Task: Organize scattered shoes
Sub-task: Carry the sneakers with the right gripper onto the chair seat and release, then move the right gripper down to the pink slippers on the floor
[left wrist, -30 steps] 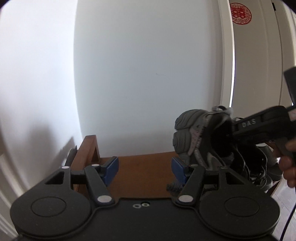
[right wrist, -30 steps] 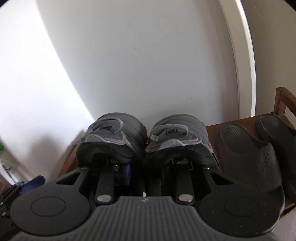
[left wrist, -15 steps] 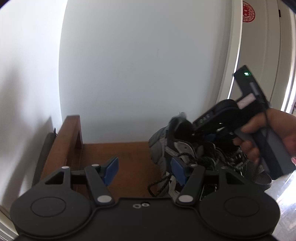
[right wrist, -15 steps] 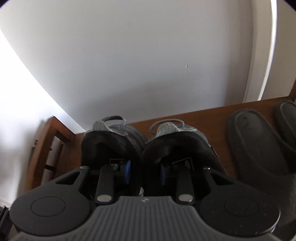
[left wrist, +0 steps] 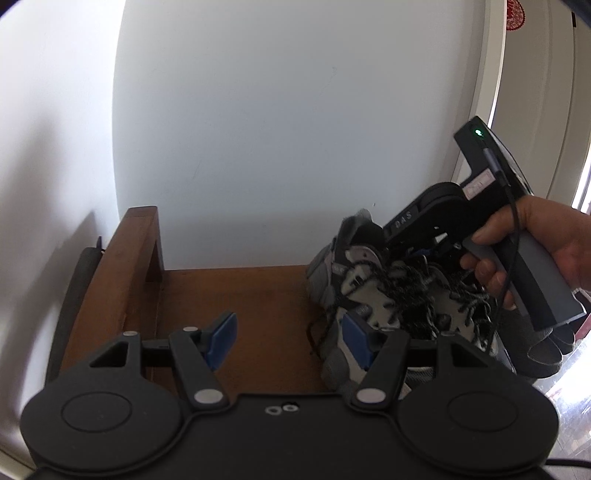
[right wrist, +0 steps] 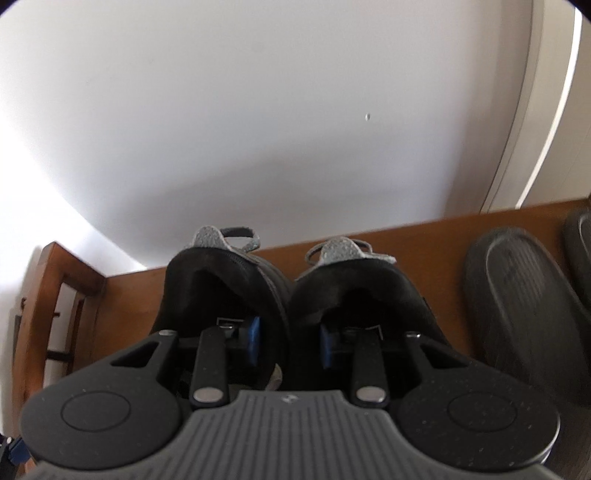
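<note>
Right claw point(right wrist: 288, 341) tilted down, pinching sneakers point(right wrist: 291, 295)

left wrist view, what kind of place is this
Probably a home entryway: a wooden shoe rack stands against a white wall, the right gripper pinches a pair of grey sneakers together over it, beside dark slippers and a door frame.

The letters "DAS" stand in pale print on the black body of the right gripper point(left wrist: 417, 236), read in the left wrist view. A pale label point(left wrist: 480, 183) higher on the same gripper is too blurred to read. A red paper-cut ornament point(left wrist: 515, 16) on the door at the upper right edge is cut off and cannot be read. The right wrist view shows no readable text.
</note>
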Available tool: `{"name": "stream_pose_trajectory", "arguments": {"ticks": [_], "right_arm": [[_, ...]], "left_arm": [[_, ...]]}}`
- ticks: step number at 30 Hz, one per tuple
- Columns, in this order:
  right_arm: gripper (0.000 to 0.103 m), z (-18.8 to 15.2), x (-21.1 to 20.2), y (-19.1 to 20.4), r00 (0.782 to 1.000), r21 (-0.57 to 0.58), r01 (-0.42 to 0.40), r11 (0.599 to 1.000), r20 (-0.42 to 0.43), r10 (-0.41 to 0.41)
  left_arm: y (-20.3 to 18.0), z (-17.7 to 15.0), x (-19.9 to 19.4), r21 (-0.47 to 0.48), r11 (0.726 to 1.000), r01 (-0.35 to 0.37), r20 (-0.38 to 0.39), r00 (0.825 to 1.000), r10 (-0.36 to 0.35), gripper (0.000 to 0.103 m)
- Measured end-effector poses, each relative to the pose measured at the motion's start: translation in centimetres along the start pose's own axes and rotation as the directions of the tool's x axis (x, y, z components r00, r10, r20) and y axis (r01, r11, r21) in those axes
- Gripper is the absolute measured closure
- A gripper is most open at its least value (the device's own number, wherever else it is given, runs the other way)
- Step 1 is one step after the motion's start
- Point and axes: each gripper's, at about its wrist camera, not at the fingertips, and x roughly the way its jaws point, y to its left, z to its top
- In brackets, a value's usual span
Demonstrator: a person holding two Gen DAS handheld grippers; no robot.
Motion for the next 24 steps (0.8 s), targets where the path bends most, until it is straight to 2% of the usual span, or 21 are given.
{"name": "stream_pose_trajectory", "arguments": {"ticks": [2, 4, 7, 9, 13, 15, 16, 18, 21, 22, 24], "right_arm": [[0.058, 0.2, 0.0, 0.3, 1.000, -0.034, 0.001, 0.999, -0.006, -0.001], [0.057, -0.1, -0.3, 0.8, 1.000, -0.071, 0.017, 0.997, -0.004, -0.018], [0.056, -0.7, -1.7, 0.3, 1.000, -0.046, 0.010, 0.999, 0.020, -0.009], [0.051, -1.2, -3.7, -0.1, 0.998, -0.025, -0.003, 1.000, 0.055, 0.004], [0.044, -3.0, -7.9, -0.2, 0.989, -0.062, 0.017, 0.998, 0.149, -0.008], [0.043, -5.6, -11.9, -0.7, 0.971, -0.071, -0.017, 0.997, 0.237, 0.033], [0.043, -6.4, -12.6, -0.8, 0.966, -0.076, -0.037, 0.996, 0.253, 0.055], [0.042, -10.5, -15.8, -1.6, 0.949, -0.103, -0.129, 0.986, 0.274, 0.153], [0.042, -15.6, -17.8, -2.9, 0.940, -0.135, -0.235, 0.962, 0.218, 0.261], [0.042, -16.9, -17.7, -2.2, 0.939, -0.142, -0.253, 0.957, 0.201, 0.278], [0.042, -21.4, -16.2, -3.8, 0.942, -0.158, -0.305, 0.939, 0.092, 0.322]], "left_arm": [[-0.6, -0.3, -0.8, 0.006, 1.000, 0.003, -0.001, 1.000, -0.003, 0.040], [-1.4, -0.8, -1.8, 0.012, 1.000, 0.002, -0.002, 1.000, -0.002, 0.040], [-1.6, -1.4, -2.3, 0.007, 1.000, -0.005, -0.012, 1.000, 0.005, 0.040], [-1.8, -1.7, -2.6, 0.006, 1.000, -0.015, -0.012, 1.000, 0.015, 0.040], [-2.5, -2.2, -3.9, 0.007, 0.999, -0.039, -0.002, 0.999, 0.040, 0.040], [-2.9, -2.7, -4.9, 0.004, 0.998, -0.057, 0.007, 0.998, 0.057, 0.040], [-3.1, -3.0, -5.3, 0.002, 0.998, -0.067, 0.013, 0.998, 0.067, 0.040], [-3.8, -4.1, -6.9, -0.008, 0.994, -0.105, 0.015, 0.994, 0.105, 0.040], [-5.2, -6.3, -9.1, -0.032, 0.983, -0.181, -0.009, 0.983, 0.181, 0.040], [-5.7, -7.2, -10.2, -0.043, 0.977, -0.210, -0.015, 0.978, 0.209, 0.040], [-6.7, -9.1, -12.5, -0.068, 0.961, -0.268, -0.031, 0.963, 0.266, 0.040]]}}
